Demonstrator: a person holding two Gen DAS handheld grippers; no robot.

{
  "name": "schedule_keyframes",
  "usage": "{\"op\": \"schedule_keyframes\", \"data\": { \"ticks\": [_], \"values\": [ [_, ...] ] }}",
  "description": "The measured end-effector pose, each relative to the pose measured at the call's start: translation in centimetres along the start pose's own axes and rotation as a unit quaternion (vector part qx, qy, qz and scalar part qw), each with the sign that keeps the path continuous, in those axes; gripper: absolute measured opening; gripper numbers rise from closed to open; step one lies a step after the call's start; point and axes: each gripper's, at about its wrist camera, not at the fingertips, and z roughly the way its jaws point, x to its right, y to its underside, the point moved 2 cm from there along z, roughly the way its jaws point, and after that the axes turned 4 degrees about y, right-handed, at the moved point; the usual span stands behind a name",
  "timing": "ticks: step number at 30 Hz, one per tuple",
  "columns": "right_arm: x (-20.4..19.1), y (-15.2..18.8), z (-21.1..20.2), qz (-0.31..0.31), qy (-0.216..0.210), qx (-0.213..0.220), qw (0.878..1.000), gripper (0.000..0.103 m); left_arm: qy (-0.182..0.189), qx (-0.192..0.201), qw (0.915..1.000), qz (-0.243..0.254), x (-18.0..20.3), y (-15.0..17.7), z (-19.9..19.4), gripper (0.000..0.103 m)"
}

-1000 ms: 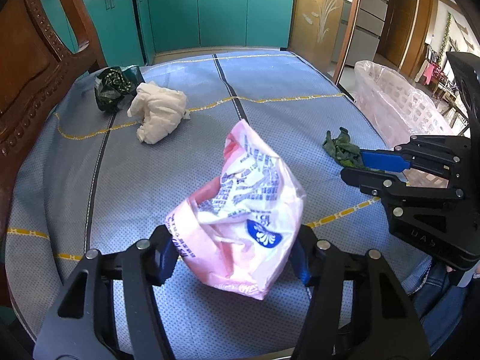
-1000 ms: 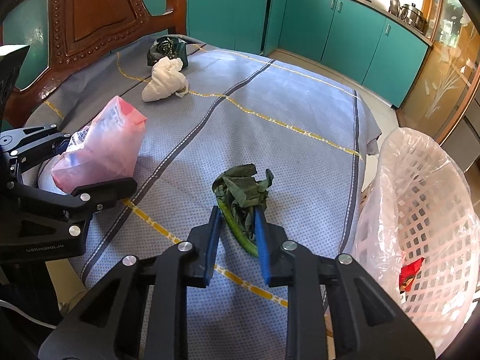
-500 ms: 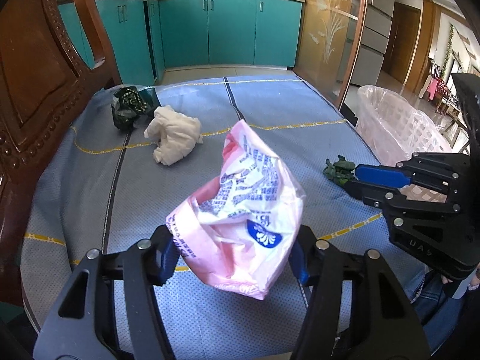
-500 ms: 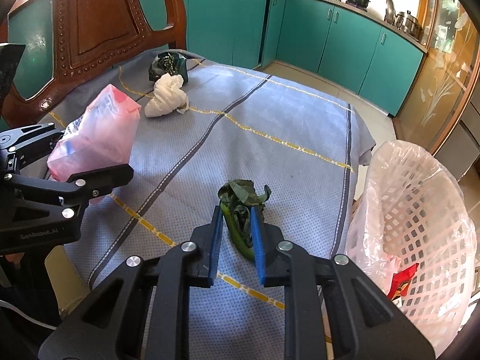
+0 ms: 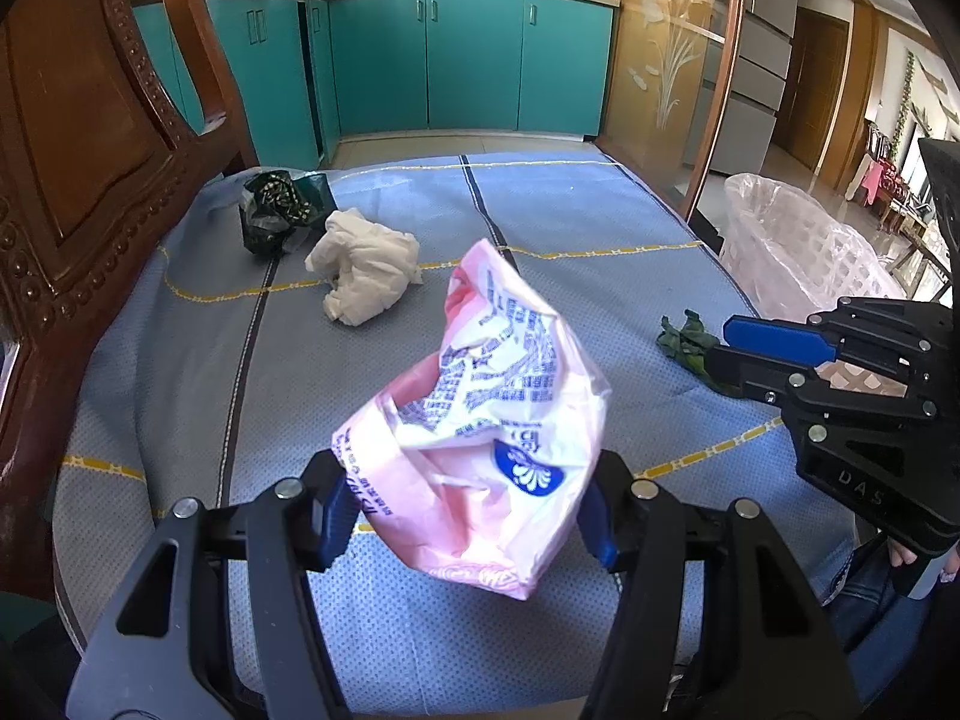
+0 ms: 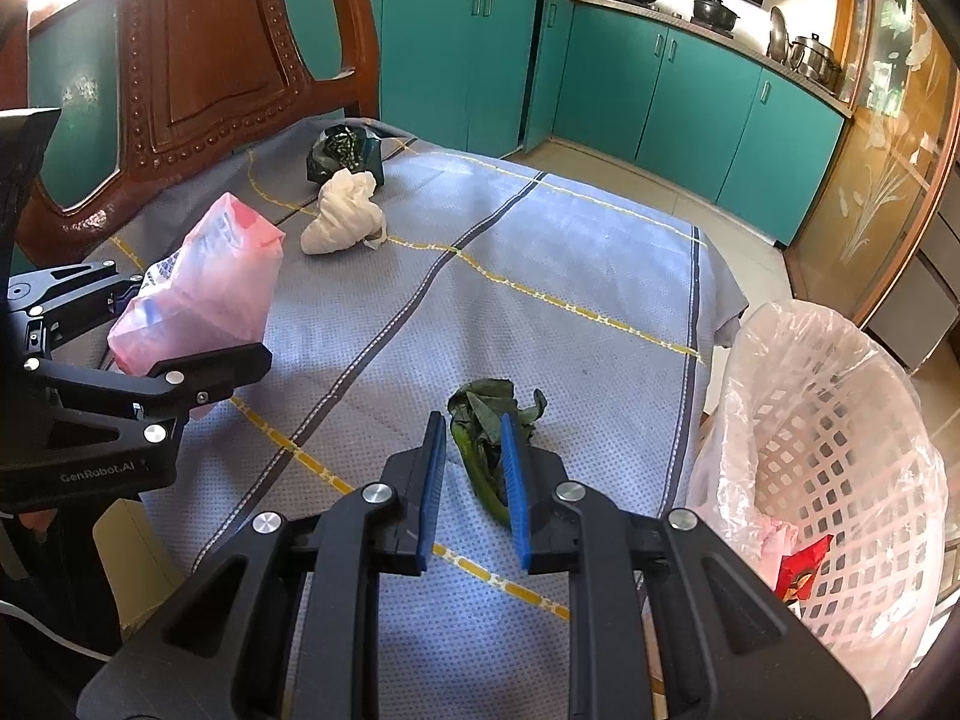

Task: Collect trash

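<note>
Teal kitchen cabinets (image 5: 456, 60) run along the back wall, and up front is a bench (image 6: 540, 276) under a blue-grey cloth with yellow and dark stripes, so everything below is placed relative to that bench. Left tongs (image 5: 468, 510) are clamped on a pink bag (image 5: 492, 420) with blue print, held up off the cloth near the bench's near edge, pads pressing into both its sides. Right tongs (image 6: 474, 480) are squeezed nearly together on a wilted green leaf (image 6: 486, 420); the stem sits right between the blue pads and the leafy end pokes out past the tips, over the bench's right side. Can't really tell whether the leaf is off the cloth or brushing it. From the left camera you can see the right tongs (image 5: 714, 348) coming in from the side with the leaf (image 5: 684, 342) at their tips. Further back on the bench, toward the far left corner, is a white crumpled wad (image 5: 366, 264), and just behind it, touching or close to it, a dark green wrapper (image 5: 276, 210). A carved wooden chair (image 6: 228, 48) stands at the bench's left edge. Just off the bench's right side is a white lattice basket (image 6: 840, 450) lined with a clear plastic bag, with a red wrapper (image 6: 801, 570) already lying inside.
</note>
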Motion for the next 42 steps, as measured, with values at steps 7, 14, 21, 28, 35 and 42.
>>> {"op": "schedule_keyframes", "data": {
  "ticks": [7,14,21,28,35,42],
  "values": [
    [-0.1,-0.1,-0.1,0.002,0.001,0.003,1.000,0.020,-0.001,0.000,1.0000,0.000,0.0,0.0,0.0,0.060],
    [-0.1,-0.2,-0.3,0.003,0.001,0.005,1.000,0.020,-0.001,-0.001,1.0000,0.001,0.0,0.0,0.0,0.060],
    [-0.3,-0.1,-0.4,0.000,0.002,0.006,1.000,0.020,-0.002,0.000,1.0000,0.000,0.1,0.0,0.0,0.060],
    [0.7,-0.8,-2.1,0.020,0.002,0.038,0.999,0.020,-0.005,0.023,0.9997,-0.003,-0.1,-0.9,-1.3,0.060],
    [5.1,-1.7,-7.2,0.079,0.022,0.120,0.989,0.020,0.015,0.059,0.9980,0.016,1.8,-4.4,-3.1,0.060],
    [11.5,0.6,-10.2,0.150,0.077,0.145,0.975,0.020,0.059,0.077,0.9934,0.062,7.5,-7.5,-2.7,0.060]
  ]
}}
